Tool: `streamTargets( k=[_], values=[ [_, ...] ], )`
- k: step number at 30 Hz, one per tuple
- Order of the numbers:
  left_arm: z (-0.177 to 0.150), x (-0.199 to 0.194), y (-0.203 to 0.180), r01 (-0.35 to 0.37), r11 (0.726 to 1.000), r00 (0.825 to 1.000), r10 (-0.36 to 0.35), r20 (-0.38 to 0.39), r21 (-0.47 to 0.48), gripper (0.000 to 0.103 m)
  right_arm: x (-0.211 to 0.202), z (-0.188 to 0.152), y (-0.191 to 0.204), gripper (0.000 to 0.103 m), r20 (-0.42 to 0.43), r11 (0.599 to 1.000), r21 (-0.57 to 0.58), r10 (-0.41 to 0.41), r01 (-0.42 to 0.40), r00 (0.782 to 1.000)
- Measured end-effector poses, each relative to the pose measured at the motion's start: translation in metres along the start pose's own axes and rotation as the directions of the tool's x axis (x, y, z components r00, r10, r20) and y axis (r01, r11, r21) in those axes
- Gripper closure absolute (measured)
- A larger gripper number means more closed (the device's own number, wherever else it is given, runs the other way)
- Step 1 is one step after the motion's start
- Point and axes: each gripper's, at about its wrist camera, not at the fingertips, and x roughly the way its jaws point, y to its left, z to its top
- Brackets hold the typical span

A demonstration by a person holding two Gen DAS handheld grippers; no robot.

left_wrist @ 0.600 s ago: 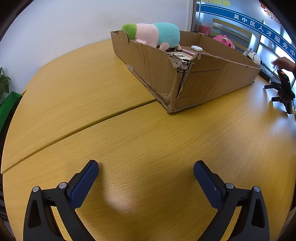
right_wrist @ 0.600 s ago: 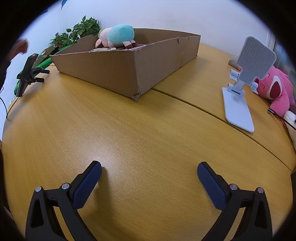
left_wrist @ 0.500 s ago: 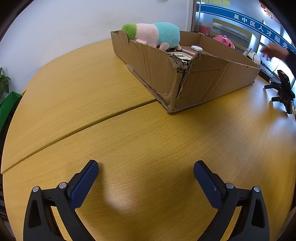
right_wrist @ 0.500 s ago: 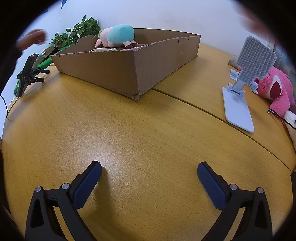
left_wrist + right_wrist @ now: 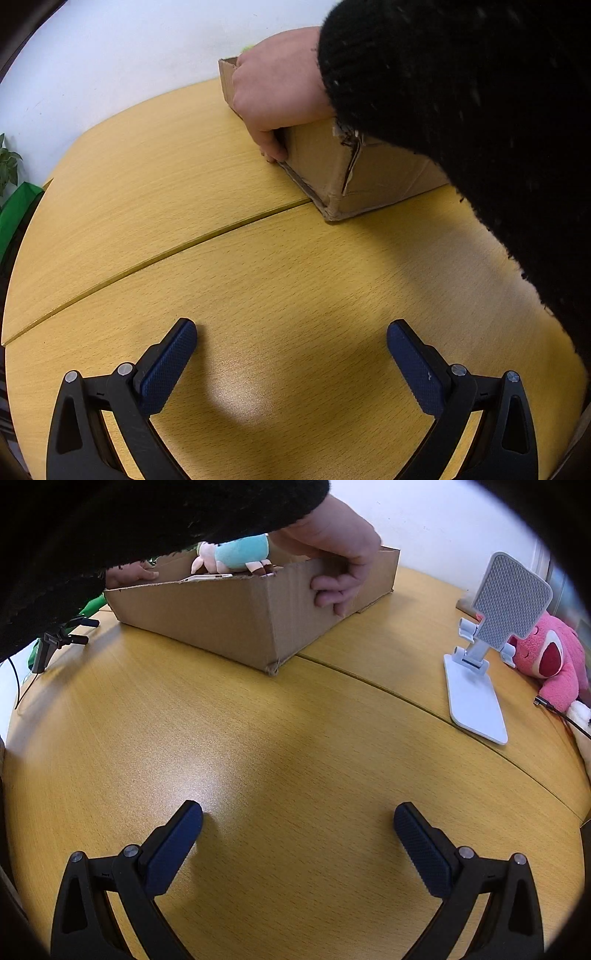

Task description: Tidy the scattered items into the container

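We read no brand, label or lettering anywhere now: the blue banner with white characters that stood behind the cardboard box point(image 5: 373, 166) half a second ago is covered by a black knitted sleeve point(image 5: 480, 110). Since then a person's hand point(image 5: 332, 561) has come to grip the box's side wall and a second hand point(image 5: 129, 574) its far end, while the box stays on the wooden table point(image 5: 295, 738) with the pink-and-teal plush toy point(image 5: 236, 554) inside. The left gripper point(image 5: 291, 350) and right gripper point(image 5: 297, 830) stay spread to their widest above bare tabletop, holding nothing; the white phone stand point(image 5: 484, 646) and pink plush bear point(image 5: 554, 661) remain outside the box, to its right.
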Motion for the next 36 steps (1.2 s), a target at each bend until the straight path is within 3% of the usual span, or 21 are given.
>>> streamTargets(
  k=[36],
  values=[
    [0.003, -0.0002, 0.0027, 0.001, 1.0, 1.0, -0.001, 0.001, 0.003, 0.0, -0.0014, -0.0018, -0.0024, 0.0, 0.0, 1.0, -0.001, 0.0, 0.0, 1.0]
  ],
)
